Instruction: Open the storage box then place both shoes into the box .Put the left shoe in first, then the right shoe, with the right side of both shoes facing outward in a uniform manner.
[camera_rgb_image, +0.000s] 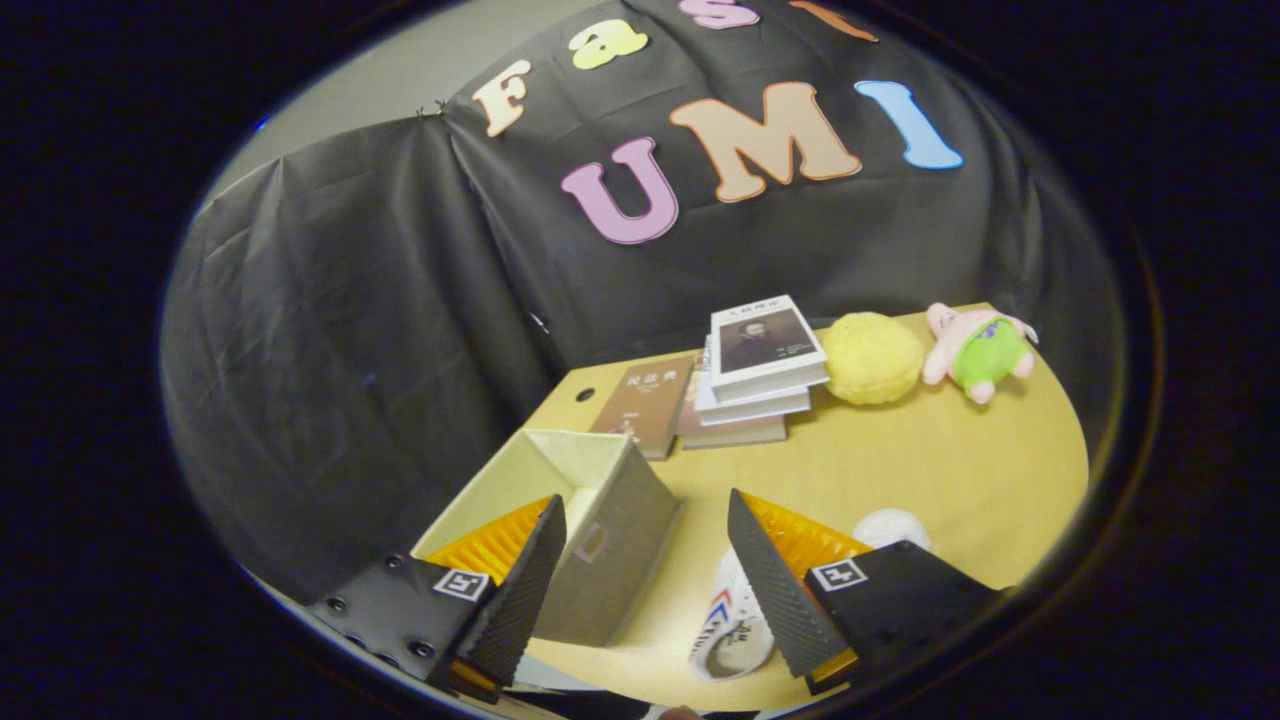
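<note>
Hovering released, fingers wide apart, the claw is facing the open storage box near the table's left edge; it should be dropping squarely over the shoe beneath its right finger.

beige storage box, yellow plush ball, tan table

The tool hangs with its fingers spread wide, nothing between them. The storage box stands open-topped at the bench's left edge, its grey wall crossing the left finger. A white shoe lies on bare bench by the right finger. Books, a yellow plush and a pink plush crowd the far edge; bare bench lies before them.
</note>
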